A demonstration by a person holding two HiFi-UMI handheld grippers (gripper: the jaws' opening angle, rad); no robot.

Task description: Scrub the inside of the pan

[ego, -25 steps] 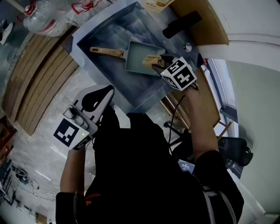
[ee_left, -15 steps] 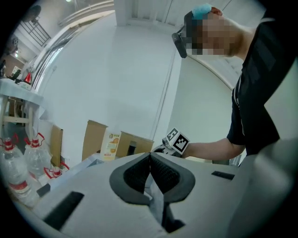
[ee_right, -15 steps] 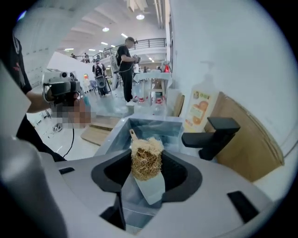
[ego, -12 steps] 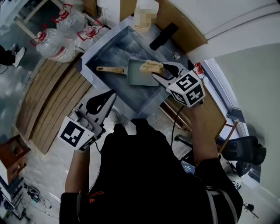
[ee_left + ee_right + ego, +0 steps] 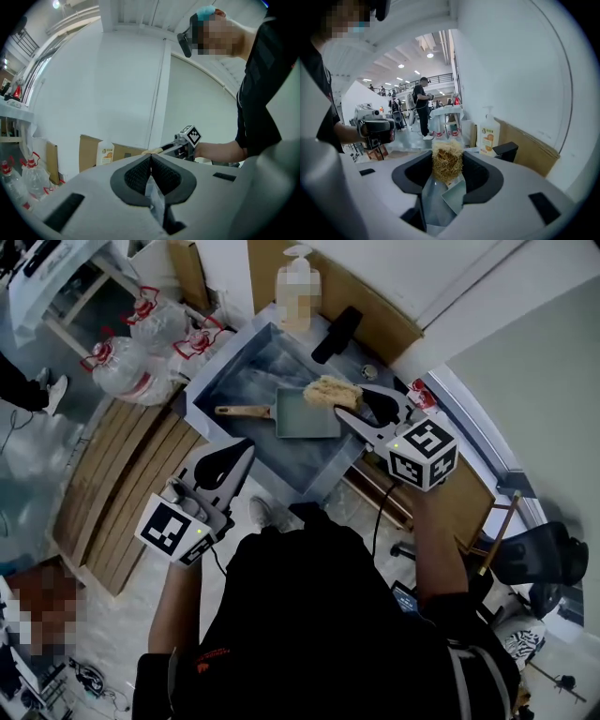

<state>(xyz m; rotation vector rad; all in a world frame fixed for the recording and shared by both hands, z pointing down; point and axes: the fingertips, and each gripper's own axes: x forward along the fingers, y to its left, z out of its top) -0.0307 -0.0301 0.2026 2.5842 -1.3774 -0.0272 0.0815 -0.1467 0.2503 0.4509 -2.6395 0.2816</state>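
Observation:
A pale green rectangular pan (image 5: 306, 416) with a wooden handle (image 5: 242, 412) lies in the steel sink (image 5: 246, 368). My right gripper (image 5: 343, 401) is shut on a tan fibrous scrubber (image 5: 329, 390), held over the pan's far right corner. In the right gripper view the scrubber (image 5: 446, 161) sits squeezed between the pads, with the pan (image 5: 453, 198) below it. My left gripper (image 5: 244, 446) is shut with nothing in it and hovers near the sink's front edge, apart from the pan. In the left gripper view the left gripper (image 5: 150, 157) points toward the right gripper (image 5: 185, 139).
A soap bottle (image 5: 293, 282) stands behind the sink against a brown board, and a black faucet (image 5: 336, 334) sits at the back right. Large water jugs (image 5: 141, 351) and wooden slats (image 5: 117, 486) are on the left. An office chair (image 5: 544, 563) stands at the right.
My right gripper has carried the scrubber up from inside the pan to its far right corner. The left gripper stays shut near the sink front. The head camera has pulled back.

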